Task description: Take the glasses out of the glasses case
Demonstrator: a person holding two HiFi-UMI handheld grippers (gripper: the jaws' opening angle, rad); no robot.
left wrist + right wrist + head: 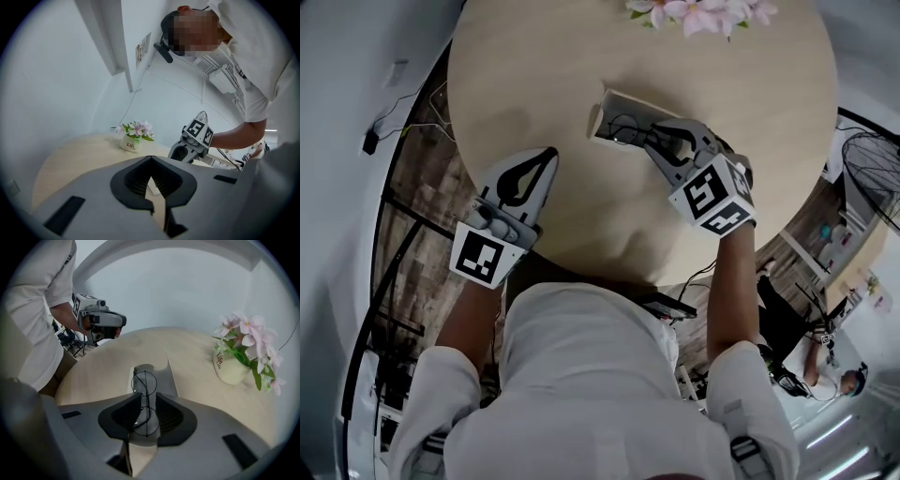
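We judge the wire glasses (145, 380) light and fragile; our right tongs (146, 413) pinch their bridge inside the open glasses case (164, 376); left tongs (152, 187) closed, empty, at the desk's (516, 75) 8 o'clock.

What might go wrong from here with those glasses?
The right gripper has its jaws either side of the thin wire glasses at the bridge: squeezing may bend them, or they may slip. Nothing holds the open case on the table, and the left gripper is shut and away from it, so the case might get dragged along.
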